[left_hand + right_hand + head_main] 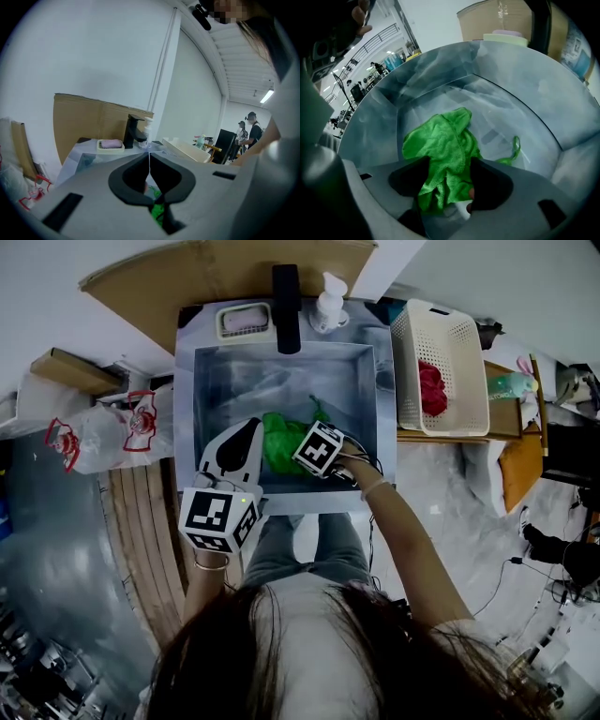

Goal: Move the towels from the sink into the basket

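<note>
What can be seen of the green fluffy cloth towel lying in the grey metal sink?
The green fluffy cloth towel looks like soft microfibre. It lies crumpled and folded over itself on the floor of the grey metal sink, and a thin green strip trails from it to one side. The right gripper points down at it with jaws apart, one on each side of its near end; no pinch shows.
</note>
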A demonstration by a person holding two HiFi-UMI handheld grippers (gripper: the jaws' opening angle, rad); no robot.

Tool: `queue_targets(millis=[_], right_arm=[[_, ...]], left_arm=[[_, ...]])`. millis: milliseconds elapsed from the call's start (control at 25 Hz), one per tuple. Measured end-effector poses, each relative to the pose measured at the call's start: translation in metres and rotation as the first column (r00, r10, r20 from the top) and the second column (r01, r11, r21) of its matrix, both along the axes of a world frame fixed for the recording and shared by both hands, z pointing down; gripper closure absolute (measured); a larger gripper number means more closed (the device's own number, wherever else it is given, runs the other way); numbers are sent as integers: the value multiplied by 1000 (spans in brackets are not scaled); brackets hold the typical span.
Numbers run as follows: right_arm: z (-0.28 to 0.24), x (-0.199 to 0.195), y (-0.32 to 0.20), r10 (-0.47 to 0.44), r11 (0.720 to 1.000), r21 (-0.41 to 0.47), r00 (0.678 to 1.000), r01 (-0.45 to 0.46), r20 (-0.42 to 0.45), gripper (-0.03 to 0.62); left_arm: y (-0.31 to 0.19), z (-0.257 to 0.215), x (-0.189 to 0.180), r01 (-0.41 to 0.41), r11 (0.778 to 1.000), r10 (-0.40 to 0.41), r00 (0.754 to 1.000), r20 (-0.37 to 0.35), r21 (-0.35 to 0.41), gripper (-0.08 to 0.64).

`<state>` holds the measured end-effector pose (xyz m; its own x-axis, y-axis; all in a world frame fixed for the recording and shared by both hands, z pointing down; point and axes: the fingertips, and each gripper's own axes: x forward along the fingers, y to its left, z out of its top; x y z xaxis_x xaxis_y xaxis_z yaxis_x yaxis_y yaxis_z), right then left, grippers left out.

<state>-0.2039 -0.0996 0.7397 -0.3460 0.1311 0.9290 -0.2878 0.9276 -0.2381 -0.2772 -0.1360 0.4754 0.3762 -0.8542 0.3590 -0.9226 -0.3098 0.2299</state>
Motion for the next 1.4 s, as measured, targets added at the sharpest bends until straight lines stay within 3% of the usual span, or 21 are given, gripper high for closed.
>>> queue_targets(millis=[160,320,560,1000,1400], right_arm=[[-1,-5,8,1,999,-37,1000,0,16,386],[-4,-5,13,62,993,-103,997,-58,39,478],[-16,-3,12,97,991,-95,992,-89,83,497],[-57,-4,1,156,985,33,966,-167,206,503],[-105,1,-10,255,943,121,908,-310,333,505]], left_arm=[[-4,-4,7,-9,1000,9,1000,-3,7,551],[-7,-8,12,-14,1000,14,1000,-2,15,551],[-9,-14,18,-25,999,25,1000,7,20,551],[-15,-23,10,-3,999,2,999,44,43,551],[-19,-41,19,-43,996,42,999,21,79,551]])
